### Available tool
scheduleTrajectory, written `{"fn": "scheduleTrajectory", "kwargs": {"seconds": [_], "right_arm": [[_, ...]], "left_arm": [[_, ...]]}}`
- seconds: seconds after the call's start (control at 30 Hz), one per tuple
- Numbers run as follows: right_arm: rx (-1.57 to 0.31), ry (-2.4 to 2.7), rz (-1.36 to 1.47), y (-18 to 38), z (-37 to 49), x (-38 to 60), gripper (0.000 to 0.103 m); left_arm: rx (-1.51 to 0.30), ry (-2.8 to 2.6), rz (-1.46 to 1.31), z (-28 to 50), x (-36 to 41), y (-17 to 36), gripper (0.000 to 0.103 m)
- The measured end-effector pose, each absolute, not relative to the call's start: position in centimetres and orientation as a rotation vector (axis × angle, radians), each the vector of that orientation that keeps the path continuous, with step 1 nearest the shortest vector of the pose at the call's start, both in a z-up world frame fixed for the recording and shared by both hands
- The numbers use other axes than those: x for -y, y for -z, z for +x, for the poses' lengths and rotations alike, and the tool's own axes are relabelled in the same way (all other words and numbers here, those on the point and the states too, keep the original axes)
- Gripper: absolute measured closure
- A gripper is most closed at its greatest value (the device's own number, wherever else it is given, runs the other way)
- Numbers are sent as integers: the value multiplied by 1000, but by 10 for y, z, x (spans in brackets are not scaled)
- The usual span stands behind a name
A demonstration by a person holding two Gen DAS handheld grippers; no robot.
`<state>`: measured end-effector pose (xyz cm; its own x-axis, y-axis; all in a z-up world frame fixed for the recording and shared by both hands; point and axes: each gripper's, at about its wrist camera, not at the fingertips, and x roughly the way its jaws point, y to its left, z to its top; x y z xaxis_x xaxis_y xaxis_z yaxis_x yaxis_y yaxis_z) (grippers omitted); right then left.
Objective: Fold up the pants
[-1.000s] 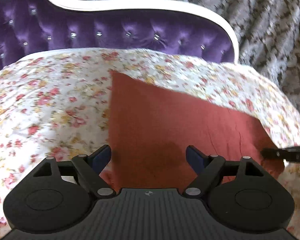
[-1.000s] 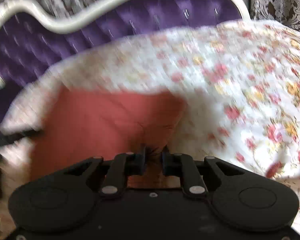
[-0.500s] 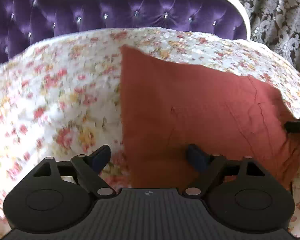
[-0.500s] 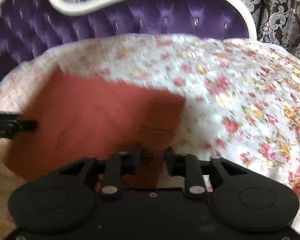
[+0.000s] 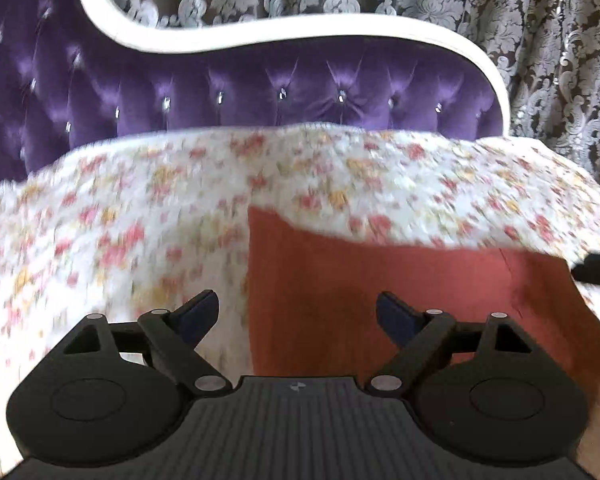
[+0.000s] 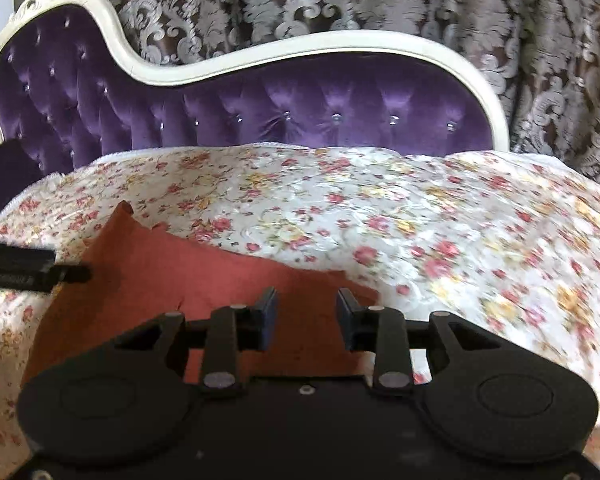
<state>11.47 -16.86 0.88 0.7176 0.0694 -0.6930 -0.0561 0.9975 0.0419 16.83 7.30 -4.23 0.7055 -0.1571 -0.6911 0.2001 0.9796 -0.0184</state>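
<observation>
Both sets of jaws stand released over the cloth: the left gripper [image 5: 298,314] is spread wide with nothing between its blue pads, and the right gripper [image 6: 306,318] is opening, its pads clear of the fabric below them. The pants [image 6: 188,280], a rust-red garment, lie flat on the floral bedspread [image 6: 440,220] as a folded, roughly rectangular panel. Its far edge runs toward the purple tufted headboard [image 5: 300,92] and its near edge passes under both tools. In the left wrist view the left edge of the pants sits between the pads, with bedspread under the left one and red cloth under the right. In the right wrist view the right corner of the panel lies just past the right finger.

Judging from the flat, layered look, one fold seems laid down and the hands appear to be letting go of it. To do this well, the grippers should lift straight off so the pads do not drag the top layer or pull the corner askew. A crease shows near the right edge in the left view and would be worth smoothing before any further fold. For the next fold, each gripper should take a near corner, catching all layers together, and both should carry the cloth evenly so the edges meet squarely
</observation>
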Motion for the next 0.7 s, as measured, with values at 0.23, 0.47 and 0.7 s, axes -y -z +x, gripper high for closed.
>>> {"fn": "scheduleTrajectory", "kwargs": {"seconds": [0.23, 0.47, 0.7], "right_arm": [[-825, -64, 14, 24, 149, 152, 69], [-844, -52, 39, 44, 155, 153, 67], [-816, -37, 46, 38, 150, 152, 66]], "left_arm": [[-821, 0, 165, 233, -89, 83, 15], [-848, 13, 73, 238, -110, 85, 13], [-750, 115, 10, 182, -96, 38, 14]]}}
